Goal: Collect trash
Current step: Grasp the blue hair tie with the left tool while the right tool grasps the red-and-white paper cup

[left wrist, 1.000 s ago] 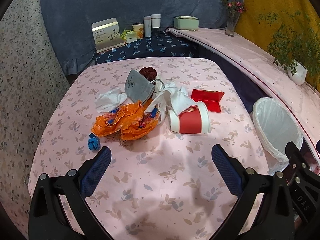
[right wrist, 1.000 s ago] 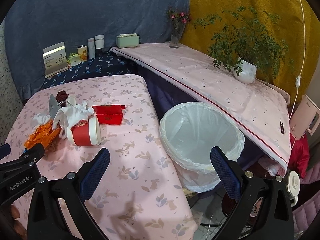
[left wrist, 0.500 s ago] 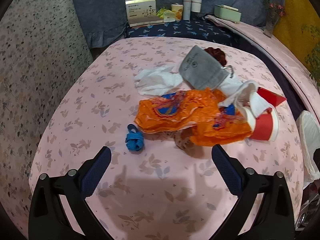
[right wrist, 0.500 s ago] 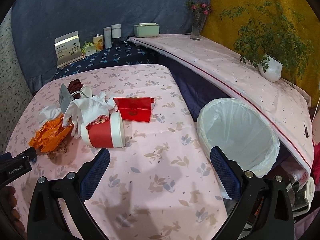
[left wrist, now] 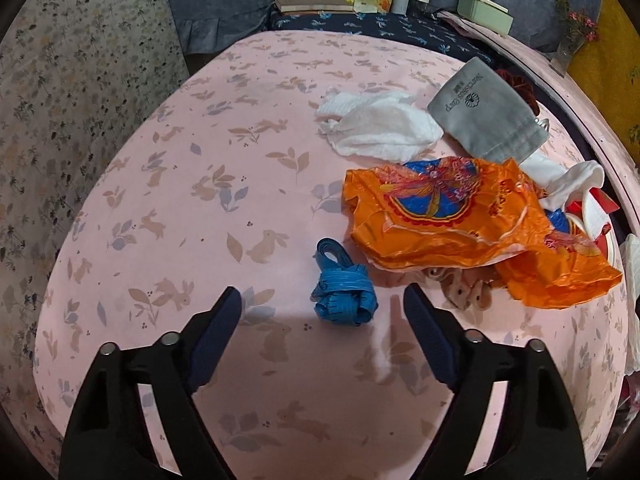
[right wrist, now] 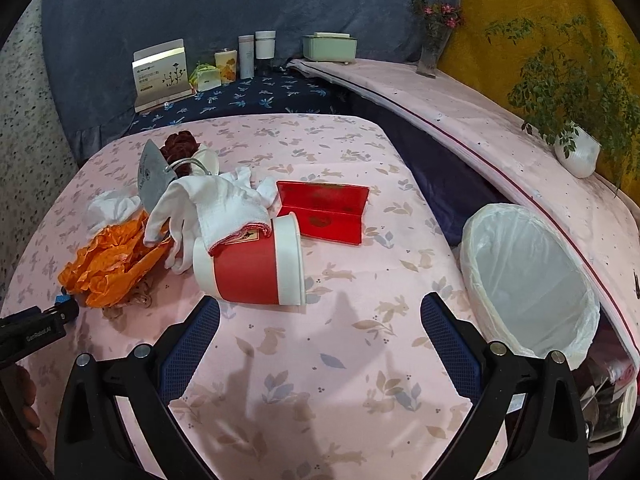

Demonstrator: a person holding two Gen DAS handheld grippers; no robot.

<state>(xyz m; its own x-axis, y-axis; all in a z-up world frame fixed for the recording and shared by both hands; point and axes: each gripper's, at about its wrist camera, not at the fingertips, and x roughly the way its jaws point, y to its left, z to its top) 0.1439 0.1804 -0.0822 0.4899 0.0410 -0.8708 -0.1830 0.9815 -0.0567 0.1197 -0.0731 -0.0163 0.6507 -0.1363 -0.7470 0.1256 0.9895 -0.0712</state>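
Observation:
A heap of trash lies on the pink table (left wrist: 168, 200). In the left wrist view a blue tape bundle (left wrist: 344, 292) lies just ahead of my open left gripper (left wrist: 322, 308), between its fingers' line. An orange wrapper (left wrist: 460, 224), white tissue (left wrist: 380, 128) and a grey pouch (left wrist: 484, 112) lie beyond. In the right wrist view a red and white paper cup (right wrist: 252, 266) lies on its side just ahead of my open right gripper (right wrist: 320, 316). White gloves (right wrist: 216, 204) drape over the cup. A red card box (right wrist: 324, 210) lies behind. A white-lined bin (right wrist: 528, 280) stands at the right.
Boxes and bottles (right wrist: 244, 60) stand on the dark blue shelf at the back. A pink ledge (right wrist: 480, 120) with a potted plant (right wrist: 576, 152) and a flower vase (right wrist: 430, 52) runs along the right. My left gripper's body (right wrist: 32, 332) shows at the left edge.
My left gripper has swung left and moved in close to the blue tape bundle. My right gripper has moved left and forward, nearer the red cup, with the bin now at its right.

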